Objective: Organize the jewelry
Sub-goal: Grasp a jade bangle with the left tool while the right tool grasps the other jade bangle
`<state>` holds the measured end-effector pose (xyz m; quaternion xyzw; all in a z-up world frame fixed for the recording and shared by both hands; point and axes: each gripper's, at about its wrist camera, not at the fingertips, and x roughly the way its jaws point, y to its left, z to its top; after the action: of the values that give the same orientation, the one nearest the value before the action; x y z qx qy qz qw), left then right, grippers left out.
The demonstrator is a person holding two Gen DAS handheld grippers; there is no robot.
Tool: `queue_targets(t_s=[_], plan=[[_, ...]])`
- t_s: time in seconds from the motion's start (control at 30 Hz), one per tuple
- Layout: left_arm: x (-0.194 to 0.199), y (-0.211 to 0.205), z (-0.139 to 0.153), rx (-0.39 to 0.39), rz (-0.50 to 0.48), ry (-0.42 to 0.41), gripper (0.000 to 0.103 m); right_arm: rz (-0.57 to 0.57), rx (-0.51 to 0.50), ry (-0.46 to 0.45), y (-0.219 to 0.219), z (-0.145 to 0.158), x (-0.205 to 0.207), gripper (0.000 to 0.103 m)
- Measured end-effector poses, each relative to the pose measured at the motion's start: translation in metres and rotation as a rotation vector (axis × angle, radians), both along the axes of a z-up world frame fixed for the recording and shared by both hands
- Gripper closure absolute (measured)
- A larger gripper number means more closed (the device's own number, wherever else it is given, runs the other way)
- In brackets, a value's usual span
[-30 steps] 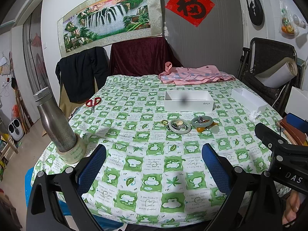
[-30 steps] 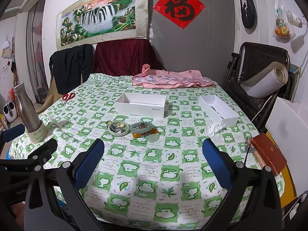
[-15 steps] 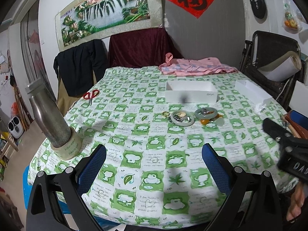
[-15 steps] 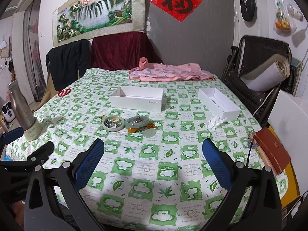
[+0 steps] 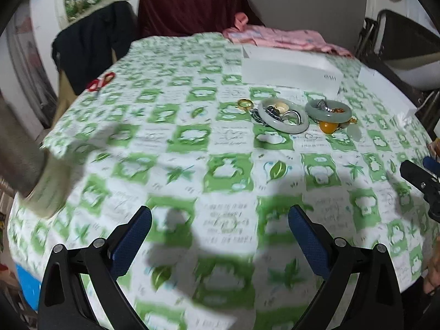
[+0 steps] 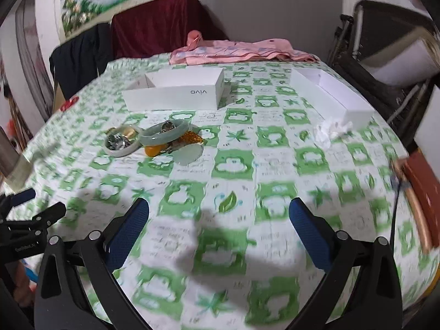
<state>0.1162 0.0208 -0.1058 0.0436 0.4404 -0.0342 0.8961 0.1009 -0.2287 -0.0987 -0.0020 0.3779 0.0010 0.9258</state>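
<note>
A small heap of jewelry lies on the green-and-white tablecloth: a pale jade bangle (image 5: 283, 117) around rings and chains, a greener bangle (image 5: 328, 111), an amber bead (image 5: 327, 127) and a gold ring (image 5: 244, 104). The same heap shows in the right wrist view, with both bangles (image 6: 163, 134) and the amber bead (image 6: 154, 150). An open white box (image 6: 176, 92) stands just behind it. My left gripper (image 5: 220, 239) is open and empty over the cloth, well short of the heap. My right gripper (image 6: 218, 232) is open and empty, right of the heap.
A second white box (image 6: 332, 97) and a crumpled tissue (image 6: 328, 132) lie at the right. A steel bottle in a tape roll (image 5: 24, 165) stands at the left edge. Red scissors (image 5: 100, 82), pink cloth (image 6: 242, 51) and a brown wallet (image 6: 423, 189) sit near the edges.
Both grippers have moved forward and tilted down over the table, so the jewelry heap is nearer and larger. Both stay open and empty. The views are motion-blurred.
</note>
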Motion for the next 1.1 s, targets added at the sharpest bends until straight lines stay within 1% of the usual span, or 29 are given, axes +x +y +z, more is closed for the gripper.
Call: queue_targets(t_s=[0.1,0.17,0.23,0.3,0.33,0.4,0.5,0.63,0.7,0.73,0.8,0.9,1.0,1.03,1.1], plan=[[0.024,-0.015,0.000,0.011,-0.054,0.017,0.006,-0.007,-0.022,-0.011,-0.002,-0.001,0.019,0.006],[0.039,-0.027,0.002,0.027,-0.087,0.023,0.006,-0.024,-0.009,-0.005,-0.008,-0.003,0.030,0.006],[0.057,-0.042,0.001,0.069,-0.121,0.021,0.006,-0.039,0.011,0.006,-0.016,-0.006,0.039,0.006],[0.073,-0.053,-0.001,0.112,-0.141,0.021,0.006,-0.059,0.058,0.030,-0.026,-0.010,0.047,0.006],[0.084,-0.059,-0.004,0.121,-0.158,0.034,0.006,-0.060,0.086,0.040,-0.029,-0.011,0.049,0.006],[0.097,-0.063,-0.008,0.112,-0.175,0.055,0.006,-0.060,0.157,0.053,-0.037,-0.015,0.052,0.006],[0.111,-0.070,-0.010,0.093,-0.204,0.070,0.005,-0.060,0.215,0.070,-0.042,-0.018,0.056,0.006],[0.127,-0.082,-0.010,0.136,-0.232,0.046,0.004,-0.064,0.267,0.060,-0.048,-0.020,0.055,0.006],[0.133,-0.078,-0.011,0.115,-0.238,0.052,0.004,-0.065,0.290,0.055,-0.051,-0.020,0.054,0.006],[0.136,-0.071,-0.012,0.084,-0.243,0.061,0.004,-0.065,0.298,0.053,-0.052,-0.020,0.054,0.006],[0.136,-0.060,-0.013,0.051,-0.240,0.069,0.004,-0.067,0.312,0.049,-0.053,-0.020,0.053,0.006],[0.137,-0.033,-0.014,0.020,-0.194,0.076,0.004,-0.068,0.317,0.045,-0.053,-0.020,0.052,0.006],[0.140,-0.001,-0.015,-0.016,-0.104,0.084,0.004,-0.068,0.313,0.045,-0.053,-0.020,0.052,0.006],[0.141,0.003,-0.015,-0.023,-0.088,0.084,0.004,-0.067,0.310,0.045,-0.053,-0.020,0.052,0.006],[0.141,0.002,-0.014,-0.011,-0.080,0.081,0.004,-0.064,0.302,0.045,-0.051,-0.020,0.052,0.006]])
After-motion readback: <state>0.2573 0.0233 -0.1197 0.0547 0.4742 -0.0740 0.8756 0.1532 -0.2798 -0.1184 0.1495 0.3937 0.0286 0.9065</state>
